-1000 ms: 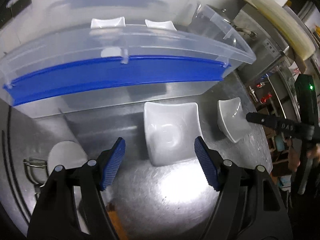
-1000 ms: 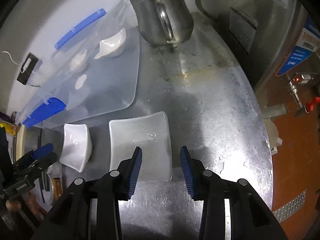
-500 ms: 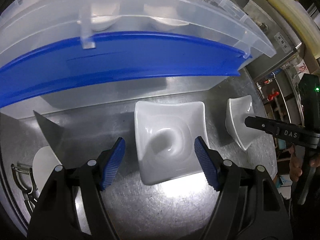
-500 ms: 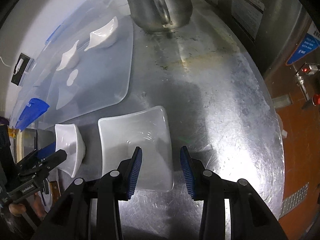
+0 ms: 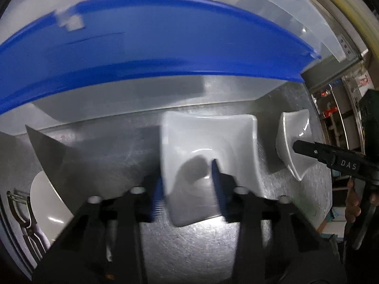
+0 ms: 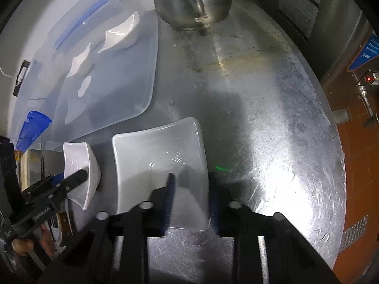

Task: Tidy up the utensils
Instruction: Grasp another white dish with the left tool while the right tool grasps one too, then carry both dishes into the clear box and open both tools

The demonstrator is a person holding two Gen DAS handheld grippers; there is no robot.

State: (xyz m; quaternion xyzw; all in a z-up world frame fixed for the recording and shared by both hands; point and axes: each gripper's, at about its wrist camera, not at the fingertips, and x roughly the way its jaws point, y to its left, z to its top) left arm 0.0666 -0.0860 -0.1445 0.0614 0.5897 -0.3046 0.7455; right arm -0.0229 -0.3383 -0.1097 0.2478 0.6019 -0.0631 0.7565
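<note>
Left tongs (image 5: 188,184) straddle the nine o'clock rim of one glossy white square dish (image 5: 208,142), right tongs (image 6: 191,194) straddle the three o'clock rim of a second white square dish (image 6: 154,151), we can't tell if either's clamped, so a shallow bite risks slippage onto the steel tabletop (image 6: 260,118).

The square dish (image 5: 208,142) and the small bowl (image 5: 292,139) are plain glossy white. The storage box (image 6: 106,71) is clear plastic with a bright blue rim (image 5: 151,42). The surface (image 6: 272,118) is scratched silver steel, the kettle (image 6: 189,0) likewise. Black jaws carry ribbed blue pads (image 5: 216,184).
</note>
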